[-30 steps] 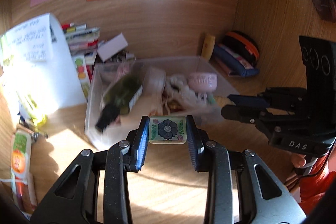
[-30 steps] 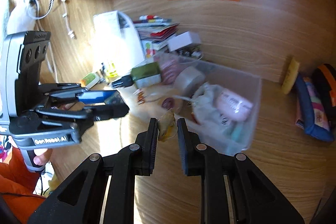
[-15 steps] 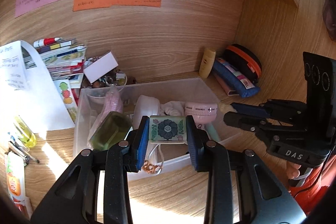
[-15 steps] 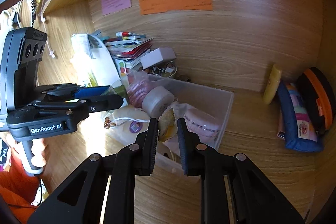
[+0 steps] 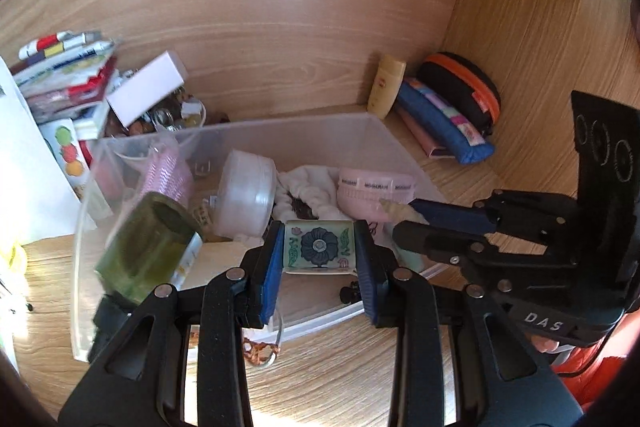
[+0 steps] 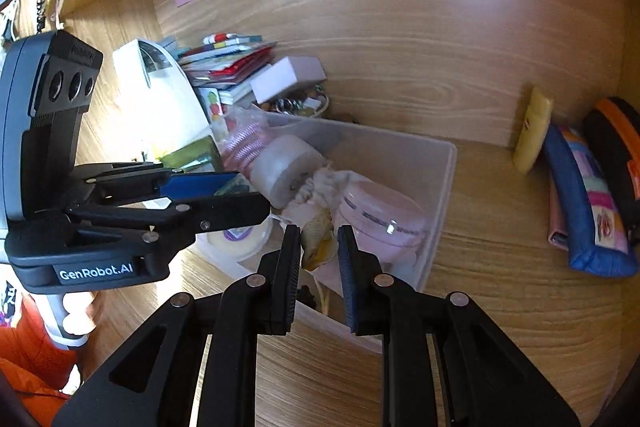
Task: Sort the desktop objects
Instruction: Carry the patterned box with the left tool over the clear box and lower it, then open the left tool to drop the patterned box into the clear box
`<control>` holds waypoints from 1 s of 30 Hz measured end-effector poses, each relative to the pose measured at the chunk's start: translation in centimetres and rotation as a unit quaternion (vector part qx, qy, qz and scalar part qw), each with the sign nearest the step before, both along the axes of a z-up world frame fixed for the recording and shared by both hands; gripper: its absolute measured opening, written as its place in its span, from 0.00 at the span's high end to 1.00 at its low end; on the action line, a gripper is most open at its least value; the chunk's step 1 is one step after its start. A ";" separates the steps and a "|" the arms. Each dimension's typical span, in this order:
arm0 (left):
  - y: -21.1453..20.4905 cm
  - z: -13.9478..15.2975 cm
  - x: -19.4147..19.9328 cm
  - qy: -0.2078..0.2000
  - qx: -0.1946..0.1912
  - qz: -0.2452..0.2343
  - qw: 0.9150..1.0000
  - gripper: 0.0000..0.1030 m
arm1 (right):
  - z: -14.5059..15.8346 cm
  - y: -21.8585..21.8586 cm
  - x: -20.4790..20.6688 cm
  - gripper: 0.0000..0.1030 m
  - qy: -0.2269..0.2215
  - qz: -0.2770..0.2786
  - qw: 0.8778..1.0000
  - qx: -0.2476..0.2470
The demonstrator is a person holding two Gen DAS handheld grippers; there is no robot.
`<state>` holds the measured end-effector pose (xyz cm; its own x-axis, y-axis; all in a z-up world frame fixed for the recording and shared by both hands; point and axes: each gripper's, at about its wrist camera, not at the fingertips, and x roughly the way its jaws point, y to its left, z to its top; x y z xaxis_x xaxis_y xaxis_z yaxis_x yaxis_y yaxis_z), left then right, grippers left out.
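Over the near rim of a clear plastic bin [image 5: 304, 131] on the wooden tabletop [image 5: 360, 379], the left gripper [image 5: 319, 251] is clamping a small square tile with a dark flower [image 5: 319, 247] in its jaws. Just beside it, the right gripper [image 6: 319, 247] is pinching a small yellowish object [image 6: 320, 241] over the bin's right half. Below them, a white round container [image 5: 246, 195], a pink round case [image 5: 376, 193] and a green bottle [image 5: 148, 247] are crowding the bin. Bare tabletop is lying open to its right, up to a blue pencil case [image 6: 588, 203] against the back wall.
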<state>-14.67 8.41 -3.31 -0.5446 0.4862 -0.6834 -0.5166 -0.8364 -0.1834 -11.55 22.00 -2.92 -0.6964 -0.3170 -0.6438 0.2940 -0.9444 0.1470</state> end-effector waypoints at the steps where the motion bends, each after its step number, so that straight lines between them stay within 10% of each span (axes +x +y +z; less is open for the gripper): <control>1: 0.1 -0.2 -0.1 -0.004 0.000 -0.001 1.000 0.68 | -0.1 0.0 0.0 0.83 -0.001 0.000 1.000 0.001; 20: 0.0 0.1 0.2 0.005 -0.004 0.003 1.000 0.68 | -0.7 -1.0 0.4 0.83 0.001 0.012 1.000 0.027; 30: -1.3 1.2 -0.1 0.014 0.006 0.030 0.999 0.64 | 0.6 -1.6 2.3 0.48 0.043 0.001 0.998 0.048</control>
<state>-14.77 7.12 -2.09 -0.5925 0.4598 -0.6614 -0.4706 -0.8640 -0.1790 -9.26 20.43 -2.28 -0.7497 -0.2591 -0.6089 0.3040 -0.9522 0.0309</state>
